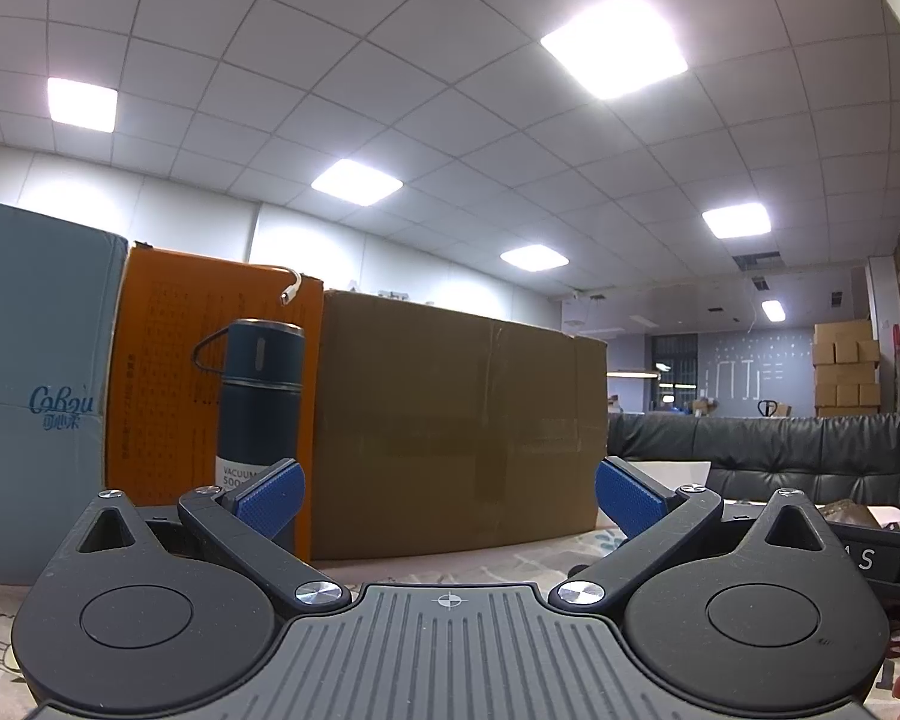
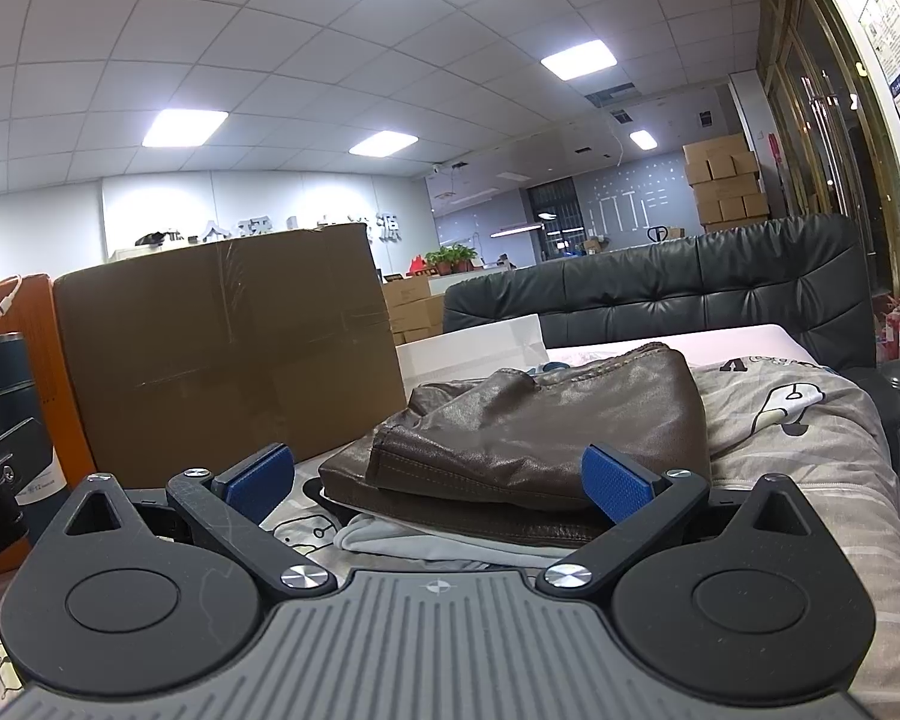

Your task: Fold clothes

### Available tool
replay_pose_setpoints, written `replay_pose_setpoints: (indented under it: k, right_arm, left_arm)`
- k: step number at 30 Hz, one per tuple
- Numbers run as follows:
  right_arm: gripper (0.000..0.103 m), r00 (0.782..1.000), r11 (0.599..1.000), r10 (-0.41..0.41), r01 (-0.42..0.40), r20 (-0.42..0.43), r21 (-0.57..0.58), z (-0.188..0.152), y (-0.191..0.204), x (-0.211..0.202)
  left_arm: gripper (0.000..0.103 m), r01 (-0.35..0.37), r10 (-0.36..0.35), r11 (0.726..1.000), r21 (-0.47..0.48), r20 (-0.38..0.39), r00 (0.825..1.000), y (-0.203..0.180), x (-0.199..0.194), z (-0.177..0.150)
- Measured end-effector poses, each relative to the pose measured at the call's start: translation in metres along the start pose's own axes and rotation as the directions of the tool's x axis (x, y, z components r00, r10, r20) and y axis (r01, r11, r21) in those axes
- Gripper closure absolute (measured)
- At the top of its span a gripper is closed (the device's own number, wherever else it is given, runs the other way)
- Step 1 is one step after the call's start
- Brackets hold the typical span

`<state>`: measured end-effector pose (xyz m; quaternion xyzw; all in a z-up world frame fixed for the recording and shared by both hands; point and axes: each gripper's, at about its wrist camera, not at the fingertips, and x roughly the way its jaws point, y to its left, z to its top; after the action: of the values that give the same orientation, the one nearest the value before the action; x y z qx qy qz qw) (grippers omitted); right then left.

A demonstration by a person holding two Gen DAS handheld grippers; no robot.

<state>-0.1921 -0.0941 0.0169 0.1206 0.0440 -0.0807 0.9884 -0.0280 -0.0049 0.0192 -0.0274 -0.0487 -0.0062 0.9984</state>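
Observation:
A folded brown leather garment (image 2: pixel 540 420) lies on a pale grey garment (image 2: pixel 402 540) on the patterned sheet (image 2: pixel 810 438), in the right wrist view. My right gripper (image 2: pixel 438 483) is open and empty, low over the sheet, its blue fingertips (image 2: pixel 621 486) just in front of the stack's near edge. My left gripper (image 1: pixel 450 498) is open and empty, facing a cardboard box (image 1: pixel 456 420); no clothes show in that view. The brown garment's edge (image 1: pixel 849 510) peeks at its far right.
A big cardboard box (image 2: pixel 228 348), an orange box (image 1: pixel 168 372), a blue flask (image 1: pixel 258 396) and a pale blue carton (image 1: pixel 36 390) stand along the left. A black leather sofa back (image 2: pixel 690 294) and a white box (image 2: pixel 474 348) lie behind the clothes.

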Motion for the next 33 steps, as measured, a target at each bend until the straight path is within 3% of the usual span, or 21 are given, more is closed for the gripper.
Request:
replay_pose_setpoints:
  k: [33]
  right_arm:
    - [0.000,1.000,1.000,0.010,-0.010,0.006,-0.021,-0.0007,0.0035,0.0010]
  left_arm:
    - [0.000,0.002,-0.002,1.000,0.001,0.006,1.000,0.0007,-0.0018,-0.0020]
